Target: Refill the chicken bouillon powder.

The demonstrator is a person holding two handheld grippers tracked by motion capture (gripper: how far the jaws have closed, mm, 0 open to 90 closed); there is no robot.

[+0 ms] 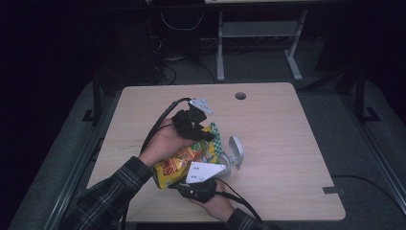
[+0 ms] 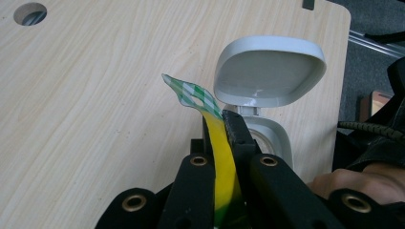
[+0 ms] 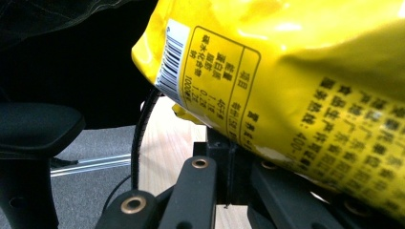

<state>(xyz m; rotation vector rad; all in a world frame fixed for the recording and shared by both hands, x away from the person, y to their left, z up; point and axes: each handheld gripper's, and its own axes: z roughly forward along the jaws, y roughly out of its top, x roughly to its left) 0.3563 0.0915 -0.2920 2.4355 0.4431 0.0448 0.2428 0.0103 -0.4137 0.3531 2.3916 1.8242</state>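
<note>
Nearest to me, close to the desk's near edge, my right gripper (image 1: 203, 176) is clamped on the bottom end of a yellow snack bag (image 1: 184, 160); in the right gripper view the bag (image 3: 286, 81) lies across the jaws, barcode and printed panel facing the camera, its crimped edge pinched between them. The bag stretches away from me over the desk (image 1: 282, 124), lifted off the wood, toward my left gripper (image 1: 201, 133), which has its jaws closed flat on the bag's top seal. In the left gripper view that seal (image 2: 222, 162) runs as a thin yellow strip between the two black jaws, ending in a green-and-white checked corner (image 2: 191, 95) that curls free past the tips. Just beyond, right of the bag, a small grey flip-lid bin (image 1: 233, 154) stands on the wood with its lid (image 2: 267, 71) swung up and open. Farther still, near the far edge, is a round cable hole (image 1: 240, 96).
</note>
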